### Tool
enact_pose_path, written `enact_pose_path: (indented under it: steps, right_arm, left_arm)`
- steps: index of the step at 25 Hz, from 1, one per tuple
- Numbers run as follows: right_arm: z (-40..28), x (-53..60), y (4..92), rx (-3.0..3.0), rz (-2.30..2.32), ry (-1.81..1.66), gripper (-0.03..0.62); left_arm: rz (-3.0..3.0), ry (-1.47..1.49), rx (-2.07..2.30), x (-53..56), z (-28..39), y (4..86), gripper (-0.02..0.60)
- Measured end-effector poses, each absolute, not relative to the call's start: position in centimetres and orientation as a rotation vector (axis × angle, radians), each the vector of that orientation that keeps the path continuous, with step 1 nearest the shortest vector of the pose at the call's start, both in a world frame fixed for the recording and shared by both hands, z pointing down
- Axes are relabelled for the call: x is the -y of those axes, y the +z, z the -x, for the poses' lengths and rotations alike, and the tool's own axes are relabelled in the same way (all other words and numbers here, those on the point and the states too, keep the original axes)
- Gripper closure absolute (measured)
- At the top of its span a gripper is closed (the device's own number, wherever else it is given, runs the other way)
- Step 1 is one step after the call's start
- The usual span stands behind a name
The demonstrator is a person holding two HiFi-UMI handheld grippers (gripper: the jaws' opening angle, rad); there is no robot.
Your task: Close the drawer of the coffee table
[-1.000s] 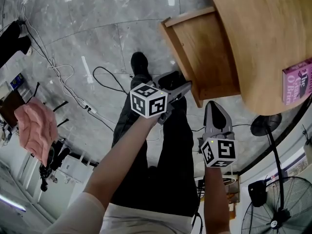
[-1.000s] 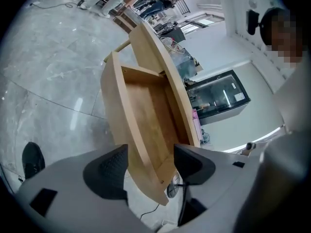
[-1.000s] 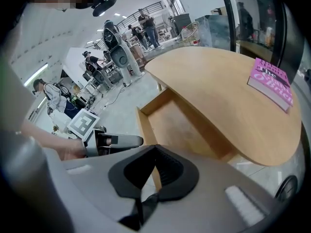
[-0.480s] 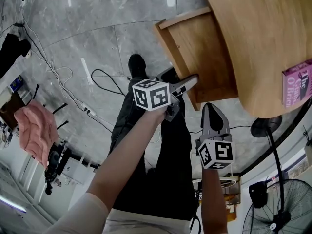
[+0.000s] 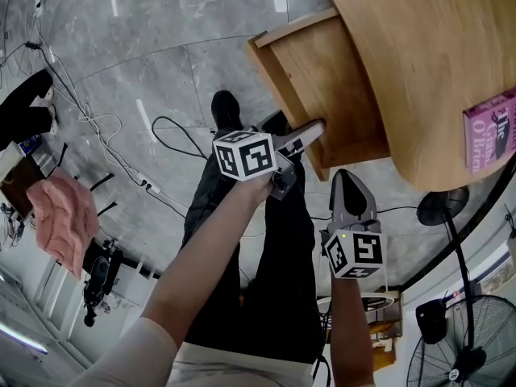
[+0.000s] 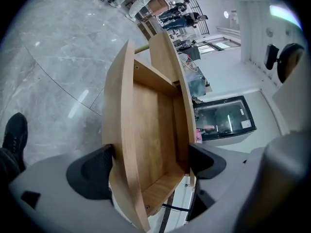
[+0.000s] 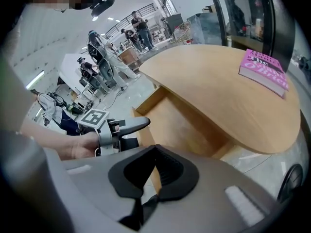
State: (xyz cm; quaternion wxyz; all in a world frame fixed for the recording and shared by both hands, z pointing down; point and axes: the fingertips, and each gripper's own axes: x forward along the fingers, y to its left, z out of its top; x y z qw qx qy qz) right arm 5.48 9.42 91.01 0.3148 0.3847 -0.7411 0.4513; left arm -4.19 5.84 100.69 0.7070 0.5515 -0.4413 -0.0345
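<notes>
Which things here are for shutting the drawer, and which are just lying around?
For the job: drawer, coffee table, left tongs (jaws have just been opening, the drawer's front board between them).

Just lying about: pink book on the table, floor cables, pink cloth, fan, right tongs shut and empty.

Two hand-held grippers show: the left hand-held gripper (image 6: 150,165), whose two jaws have just been opening with the front board of the one drawer (image 5: 322,79) between them, and the right hand-held gripper (image 7: 155,152). There are two marker cubes (image 5: 243,153) (image 5: 355,252), one per gripper. Also one wooden tabletop (image 5: 435,71), one pink book (image 5: 492,131), one standing fan (image 5: 476,347), one pink cloth (image 5: 60,216) and one black shoe (image 5: 227,107).
</notes>
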Motion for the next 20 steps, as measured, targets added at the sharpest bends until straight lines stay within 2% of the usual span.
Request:
enact_pose_path:
  steps: [20]
  right_arm:
    - [-7.6,-9.3,88.4,2.025,-1.037,1.251,0.583]
  left_arm:
    - [-1.151,-0.078,1.004,-4.9,3.6,99.3,0.066]
